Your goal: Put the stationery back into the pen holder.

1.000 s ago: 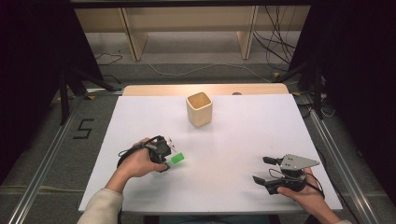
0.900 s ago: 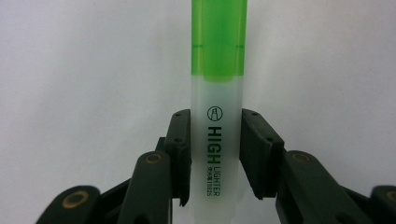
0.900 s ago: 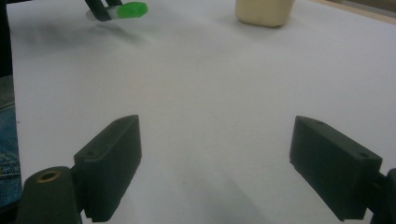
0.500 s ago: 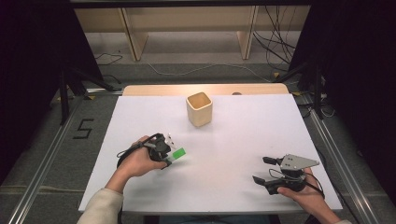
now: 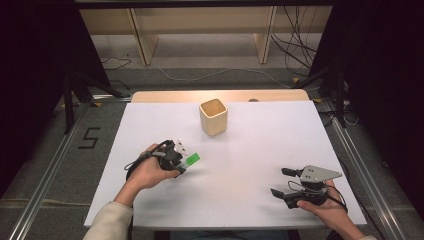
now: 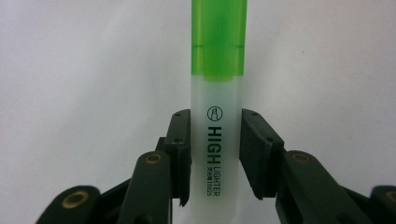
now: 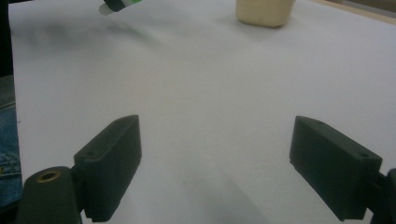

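Left hand-held gripper (image 6: 215,154) is clenched on the translucent white barrel of the green-capped plastic highlighter (image 6: 217,93), over the white counter (image 5: 260,150). Judged light, rigid, smooth and slip-prone; mid-barrel hold suits it. Right hand-held gripper (image 7: 215,163) stands released.

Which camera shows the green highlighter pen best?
The left gripper view: the highlighter is close up between the left gripper's jaws, lettering readable. The high view shows its small green cap; the right gripper view catches just one end.
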Action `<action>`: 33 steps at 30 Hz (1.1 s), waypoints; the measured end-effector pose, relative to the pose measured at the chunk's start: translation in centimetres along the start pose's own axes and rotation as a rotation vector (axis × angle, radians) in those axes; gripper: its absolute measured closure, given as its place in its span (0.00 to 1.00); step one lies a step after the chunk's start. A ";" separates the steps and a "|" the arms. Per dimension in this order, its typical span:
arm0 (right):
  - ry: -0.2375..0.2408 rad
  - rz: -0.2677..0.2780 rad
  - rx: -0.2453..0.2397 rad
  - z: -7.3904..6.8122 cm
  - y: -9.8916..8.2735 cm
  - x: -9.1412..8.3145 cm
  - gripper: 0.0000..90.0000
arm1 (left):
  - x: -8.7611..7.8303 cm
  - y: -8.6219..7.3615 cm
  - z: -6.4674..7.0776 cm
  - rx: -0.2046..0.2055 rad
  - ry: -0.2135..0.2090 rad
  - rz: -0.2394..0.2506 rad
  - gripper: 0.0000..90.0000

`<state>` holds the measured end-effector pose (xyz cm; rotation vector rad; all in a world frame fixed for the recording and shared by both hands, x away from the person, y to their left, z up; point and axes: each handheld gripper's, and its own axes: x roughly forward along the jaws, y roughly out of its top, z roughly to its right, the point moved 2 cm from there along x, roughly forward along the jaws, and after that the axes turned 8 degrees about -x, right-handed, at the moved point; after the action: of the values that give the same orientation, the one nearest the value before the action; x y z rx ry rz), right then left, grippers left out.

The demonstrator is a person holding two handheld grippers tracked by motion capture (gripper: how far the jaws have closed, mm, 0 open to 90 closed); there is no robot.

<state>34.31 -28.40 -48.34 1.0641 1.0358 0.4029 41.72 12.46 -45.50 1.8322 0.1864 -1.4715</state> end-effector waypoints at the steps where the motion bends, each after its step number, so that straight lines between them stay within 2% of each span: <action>1: 0.000 0.001 0.000 0.0 0.0 0.0 0.19 | 0.0 0.0 0.0 -0.004 0.011 0.013 0.74; 4: 0.000 0.000 0.000 0.0 0.0 0.0 0.19 | -0.1 0.2 -0.1 -0.019 0.028 0.047 0.74; 10: 0.001 0.001 -0.001 0.0 0.0 0.0 0.19 | -0.4 0.4 -0.5 -0.074 0.056 0.124 0.74; 23: 0.001 0.001 -0.002 0.0 0.0 0.0 0.19 | -0.4 0.6 -0.9 -0.139 0.084 0.238 0.74; 26: 0.001 0.000 -0.002 0.0 0.0 0.0 0.19 | -0.5 0.7 -1.0 -0.154 0.093 0.275 0.74; 29: 0.002 0.000 -0.002 0.0 0.0 0.0 0.19 | -0.5 0.9 -1.0 -0.168 0.121 0.333 0.74; 33: 0.003 0.000 -0.002 0.0 0.0 0.0 0.19 | -0.4 1.0 -1.1 -0.188 0.121 0.369 0.74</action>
<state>34.30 -28.38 -48.37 1.0623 1.0375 0.4057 42.95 12.61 -44.61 1.6963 0.0393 -1.0538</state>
